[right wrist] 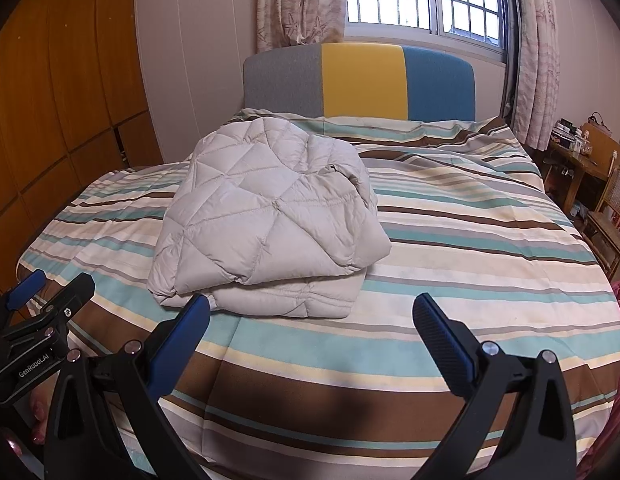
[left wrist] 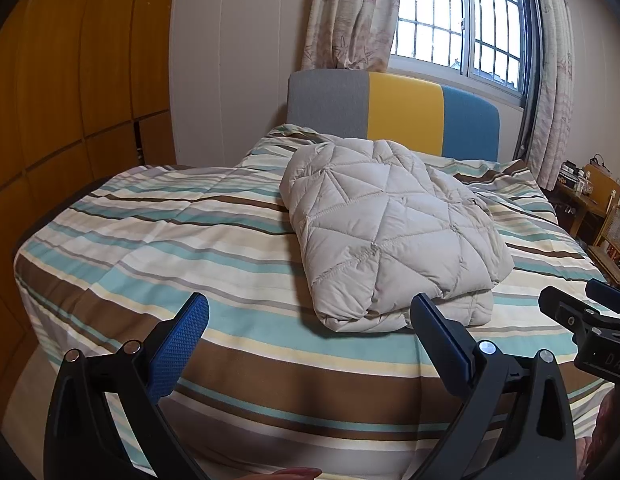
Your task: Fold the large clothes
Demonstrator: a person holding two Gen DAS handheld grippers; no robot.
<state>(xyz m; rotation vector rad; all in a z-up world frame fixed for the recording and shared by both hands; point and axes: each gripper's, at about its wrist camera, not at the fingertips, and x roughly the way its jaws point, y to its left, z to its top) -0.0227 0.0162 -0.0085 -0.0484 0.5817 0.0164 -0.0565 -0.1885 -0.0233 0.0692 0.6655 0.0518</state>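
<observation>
Bed (left wrist: 130, 248) fills most of both views: striped cover in teal, brown and cream, smooth over the near half, rumpled toward the headboard (left wrist: 394, 112), which is grey, yellow and blue. Wardrobe (left wrist: 70, 80) runs along the bed's left side, window (left wrist: 462, 20) and curtains (left wrist: 350, 12) sit behind the headboard, chair (right wrist: 606, 208) and cluttered desk (right wrist: 570, 152) stand off the right side.

Jacket (right wrist: 270, 216): beige quilted, folded into a thick bundle, lying on the cover around mid-bed, left of centre in the right wrist view. Its near folded edge is ragged, with a lower layer sticking out underneath the top one. Nothing is holding it.

Your left gripper (left wrist: 310, 320) is level, low over the foot of the bed, pointing at the headboard. Jaws are spread wide, nothing between them. Its right finger (left wrist: 434, 328) overlaps the jacket's near edge in view; can't tell if it touches.

Your right gripper (right wrist: 310, 320) has the same pose, just beside the left one, jaws wide apart and empty. Its left finger (right wrist: 190, 320) lines up with the jacket's near edge; contact unclear.

Room: wide bare cover to the right of the jacket, a narrower strip on its left before the mattress edge, and a clear band between the jacket and the foot edge under both grippers.
</observation>
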